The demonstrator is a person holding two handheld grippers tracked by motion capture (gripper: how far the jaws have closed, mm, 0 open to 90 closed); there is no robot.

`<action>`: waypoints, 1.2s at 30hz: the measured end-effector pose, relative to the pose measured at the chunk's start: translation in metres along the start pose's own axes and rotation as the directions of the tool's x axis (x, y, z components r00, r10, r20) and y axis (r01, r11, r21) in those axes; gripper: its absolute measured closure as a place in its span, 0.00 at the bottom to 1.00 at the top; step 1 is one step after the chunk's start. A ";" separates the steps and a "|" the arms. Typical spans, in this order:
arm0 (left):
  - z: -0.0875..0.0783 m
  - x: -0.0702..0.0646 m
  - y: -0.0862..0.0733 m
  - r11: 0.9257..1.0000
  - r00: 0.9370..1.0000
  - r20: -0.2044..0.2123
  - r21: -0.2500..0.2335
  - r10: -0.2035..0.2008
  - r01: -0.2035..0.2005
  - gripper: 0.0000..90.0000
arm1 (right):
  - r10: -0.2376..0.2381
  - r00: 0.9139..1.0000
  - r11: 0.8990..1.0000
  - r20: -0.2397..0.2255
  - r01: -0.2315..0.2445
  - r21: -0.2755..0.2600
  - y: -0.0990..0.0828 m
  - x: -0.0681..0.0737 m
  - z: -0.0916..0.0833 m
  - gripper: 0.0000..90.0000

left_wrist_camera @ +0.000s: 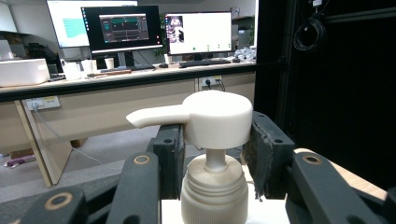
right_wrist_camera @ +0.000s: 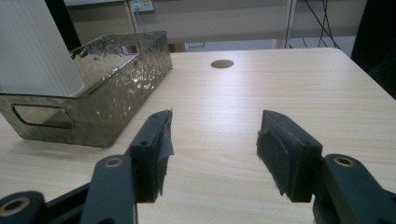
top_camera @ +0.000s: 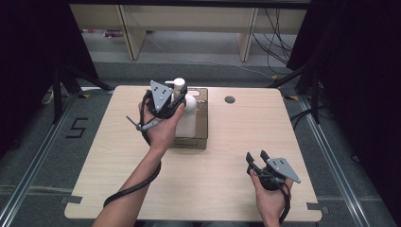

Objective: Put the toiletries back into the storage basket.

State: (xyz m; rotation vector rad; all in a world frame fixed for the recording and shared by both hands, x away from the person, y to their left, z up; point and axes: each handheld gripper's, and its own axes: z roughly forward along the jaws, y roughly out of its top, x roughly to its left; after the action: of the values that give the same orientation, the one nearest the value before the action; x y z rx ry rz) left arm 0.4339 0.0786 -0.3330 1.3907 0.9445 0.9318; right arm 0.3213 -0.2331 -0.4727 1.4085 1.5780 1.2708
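Pump bottle (top_camera: 186,113) sits upright in tray (top_camera: 202,124), L gripper (left_wrist_camera: 212,154) clamped on its neck under pump head; R gripper (right_wrist_camera: 212,154) wide open, idle near table edge; bottle not yet lifted out, I'd judge.

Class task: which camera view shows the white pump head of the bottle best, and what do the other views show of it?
The left gripper view: the pump head is close and sharp, nozzle pointing left, between the left gripper fingers. The high view shows it small and distant. The right gripper view shows the bottle body in the tray.
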 end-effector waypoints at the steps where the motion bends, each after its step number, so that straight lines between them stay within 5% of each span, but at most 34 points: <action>1: -0.001 0.000 -0.001 1.000 1.000 0.000 0.002 0.001 -0.001 0.66 | -0.012 1.000 1.000 0.003 0.012 -0.008 0.000 0.000 0.001 0.50; 16: -0.006 -0.002 -0.011 1.000 1.000 -0.004 0.012 0.001 -0.001 0.66 | -0.006 1.000 1.000 -0.011 0.006 -0.005 -0.001 0.000 0.001 0.50; 17: -0.006 -0.002 -0.012 1.000 1.000 -0.007 0.013 -0.001 0.001 0.66 | 0.024 1.000 1.000 -0.009 -0.024 0.001 -0.001 0.003 0.000 0.50; 23: -0.007 -0.001 -0.016 1.000 1.000 -0.009 0.019 -0.005 0.005 0.66 | -0.009 1.000 1.000 -0.006 0.009 0.014 -0.001 0.001 0.000 0.50; 36: -0.009 -0.001 -0.026 1.000 1.000 -0.013 0.031 -0.004 0.004 0.66 | 0.000 1.000 1.000 -0.006 0.000 0.010 -0.002 0.002 0.001 0.50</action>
State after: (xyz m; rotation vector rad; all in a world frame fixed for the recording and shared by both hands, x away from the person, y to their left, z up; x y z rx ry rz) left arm 0.4248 0.0815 -0.3586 1.4101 0.9753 0.9279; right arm 0.3212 -0.2306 -0.4744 1.4127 1.5904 1.2694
